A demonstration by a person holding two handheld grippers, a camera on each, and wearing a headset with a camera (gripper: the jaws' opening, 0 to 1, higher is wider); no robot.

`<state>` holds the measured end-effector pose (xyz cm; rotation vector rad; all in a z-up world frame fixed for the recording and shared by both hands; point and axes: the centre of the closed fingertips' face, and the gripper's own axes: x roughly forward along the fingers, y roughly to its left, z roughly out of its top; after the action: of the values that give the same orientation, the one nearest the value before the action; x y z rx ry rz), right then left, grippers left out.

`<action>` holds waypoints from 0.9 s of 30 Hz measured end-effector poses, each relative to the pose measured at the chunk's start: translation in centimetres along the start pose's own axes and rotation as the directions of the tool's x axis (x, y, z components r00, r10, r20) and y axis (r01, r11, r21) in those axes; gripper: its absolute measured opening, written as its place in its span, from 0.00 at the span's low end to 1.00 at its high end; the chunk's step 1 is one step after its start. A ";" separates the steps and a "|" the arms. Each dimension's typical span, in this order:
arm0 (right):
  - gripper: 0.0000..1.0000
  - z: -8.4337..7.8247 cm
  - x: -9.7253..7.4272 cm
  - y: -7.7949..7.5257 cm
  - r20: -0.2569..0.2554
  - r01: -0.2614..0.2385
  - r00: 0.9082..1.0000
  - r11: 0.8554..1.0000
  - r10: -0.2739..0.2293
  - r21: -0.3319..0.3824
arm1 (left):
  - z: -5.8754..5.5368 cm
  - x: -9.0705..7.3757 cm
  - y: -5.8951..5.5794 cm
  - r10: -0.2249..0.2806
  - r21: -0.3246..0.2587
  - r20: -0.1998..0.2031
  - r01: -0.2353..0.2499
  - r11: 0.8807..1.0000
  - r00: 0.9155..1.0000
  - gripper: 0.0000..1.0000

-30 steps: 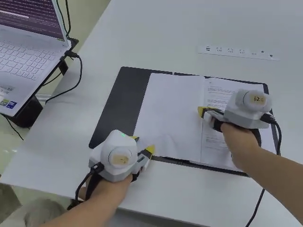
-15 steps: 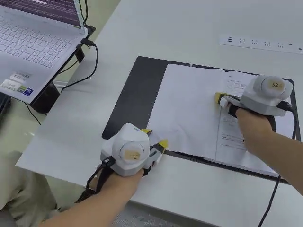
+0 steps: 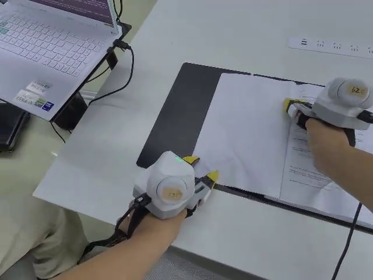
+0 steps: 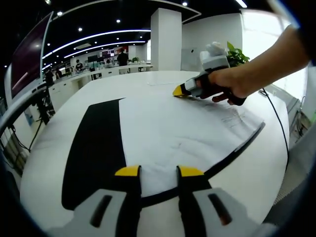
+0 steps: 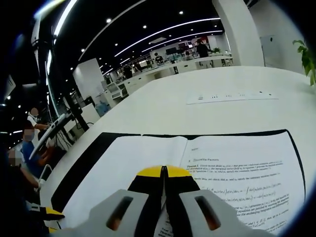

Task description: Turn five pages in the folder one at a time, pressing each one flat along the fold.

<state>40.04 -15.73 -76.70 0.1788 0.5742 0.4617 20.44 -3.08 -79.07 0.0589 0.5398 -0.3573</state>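
A black folder [image 3: 175,111] lies open on the white table. A blank turned page [image 3: 245,128] rests on its left half, and a printed page [image 3: 309,175] shows on the right. My right gripper [image 3: 289,107] is shut, with its yellow tips down on the paper by the fold, toward the far end. In the right gripper view, the shut right gripper [image 5: 163,172] sits where the blank page [image 5: 133,168] meets the printed page [image 5: 247,168]. My left gripper [image 3: 201,167] is open at the folder's near edge. In its own view, the left gripper [image 4: 159,172] straddles the blank page's [image 4: 173,123] front edge.
An open laptop [image 3: 52,41] stands at the far left on a dark stand, and its cable [image 3: 125,70] trails toward the folder's corner. A white power strip [image 3: 332,45] lies beyond the folder. The table's front edge runs just under my left hand.
The right gripper has slid along the fold toward the folder's far edge. The left gripper stays at the near edge. The head camera has shifted left.
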 end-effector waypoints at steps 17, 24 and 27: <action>0.00 2.3 4.1 -3.8 0.012 0.047 0.999 0.998 -0.046 -0.044 | 0.1 -0.1 -0.1 -0.002 -0.004 0.010 0.002 1.000 1.000 0.27; 0.00 2.0 4.4 -3.8 0.014 0.029 0.999 1.000 -0.029 -0.007 | 0.1 -0.1 -0.2 -0.005 -0.005 0.008 0.005 1.000 1.000 0.27; 0.00 1.6 4.2 -3.6 0.006 0.017 1.000 1.000 -0.017 -0.005 | 0.1 -0.1 -0.2 -0.006 -0.007 0.006 0.006 1.000 1.000 0.27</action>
<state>45.35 -17.01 -78.44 0.1706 0.5686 0.4455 20.34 -3.31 -78.89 0.0490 0.5350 -0.3611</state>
